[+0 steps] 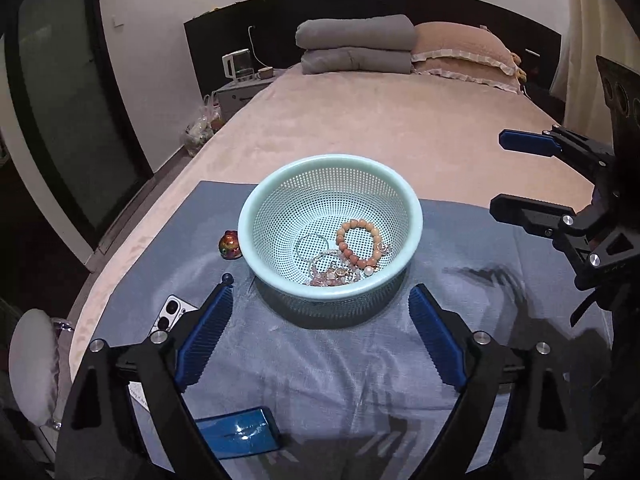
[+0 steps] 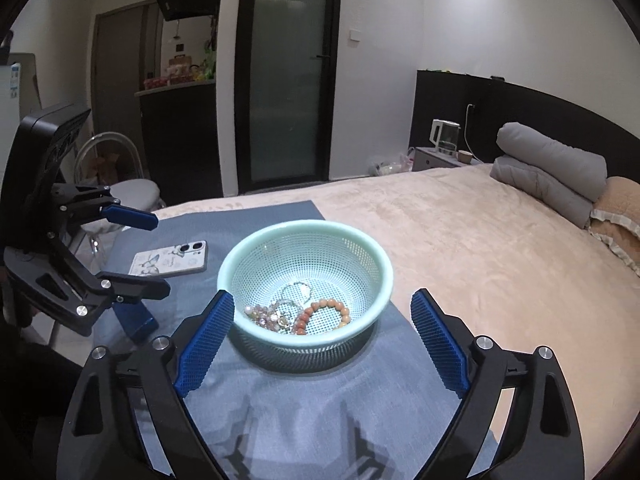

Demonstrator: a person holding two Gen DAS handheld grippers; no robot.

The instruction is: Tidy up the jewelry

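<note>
No text, label or number could be read. A slip of paper [image 1: 138, 396] left of the basket [image 1: 256, 216], under the left gripper's arm, bore small print too blurred to make out.

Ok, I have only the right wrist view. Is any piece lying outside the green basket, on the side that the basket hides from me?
Observer: Yes. A small multicoloured round ornament lies on the blue cloth beside the mesh basket, apart from it.
Operator: And the blue thing under the left gripper, what is it?
Observer: It looks like a flat glossy blue case, lying on the cloth near its front edge.
Operator: Does the left gripper hold something?
Observer: No. The left gripper is open, with nothing between its fingers.
</note>
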